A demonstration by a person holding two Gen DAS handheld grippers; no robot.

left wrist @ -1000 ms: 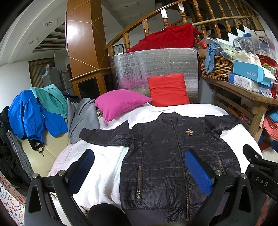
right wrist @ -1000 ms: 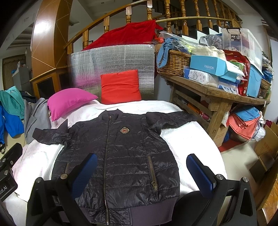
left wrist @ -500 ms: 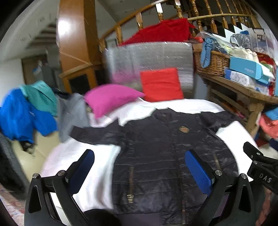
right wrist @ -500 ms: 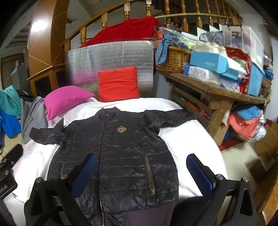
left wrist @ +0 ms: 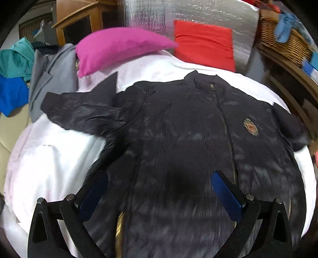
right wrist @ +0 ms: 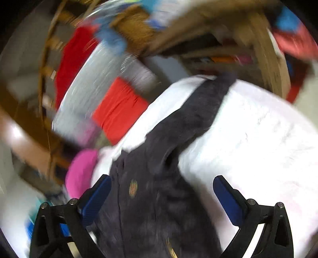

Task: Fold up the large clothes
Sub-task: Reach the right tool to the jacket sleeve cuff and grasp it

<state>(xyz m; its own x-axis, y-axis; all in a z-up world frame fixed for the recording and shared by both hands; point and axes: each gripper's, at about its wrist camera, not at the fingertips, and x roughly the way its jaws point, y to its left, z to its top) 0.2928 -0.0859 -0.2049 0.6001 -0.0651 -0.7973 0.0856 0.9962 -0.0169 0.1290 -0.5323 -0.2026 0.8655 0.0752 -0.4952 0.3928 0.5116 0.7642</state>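
Left wrist view shows the black quilted jacket (left wrist: 178, 139) lying front-up and spread flat on the white-covered bed (left wrist: 49, 158), its zip running down the middle, a small badge (left wrist: 250, 127) on the chest and one sleeve (left wrist: 83, 113) stretched out toward the grey garment (left wrist: 53, 79) at the bed's edge. The left tool (left wrist: 159, 192) hangs low over the jacket's lower front with its blue-padded fingers (left wrist: 226, 194) set wide apart, one to each side of the zip area, and nothing is held between them; whether the pads touch the cloth cannot be told. Beyond the collar a pink pillow (left wrist: 119, 47) and a red cushion (left wrist: 204, 43) lean by a silvery foil sheet (left wrist: 178, 12), a wicker basket (left wrist: 284, 41) sits on a wooden desk (left wrist: 292, 69), and teal and blue clothing (left wrist: 14, 75) is heaped at the far left. The right wrist view is heavily blurred and tilted: the jacket (right wrist: 159, 188) runs under the right tool (right wrist: 162, 198), with its other sleeve (right wrist: 200, 111) extending across the white bed (right wrist: 258, 139). That tool's fingers (right wrist: 95, 198) are also spread wide, gripping nothing, one over the chest near the badge (right wrist: 133, 187) and one over bare bedding. The red cushion (right wrist: 119, 107) and pink pillow (right wrist: 81, 174) show as smeared colour behind.
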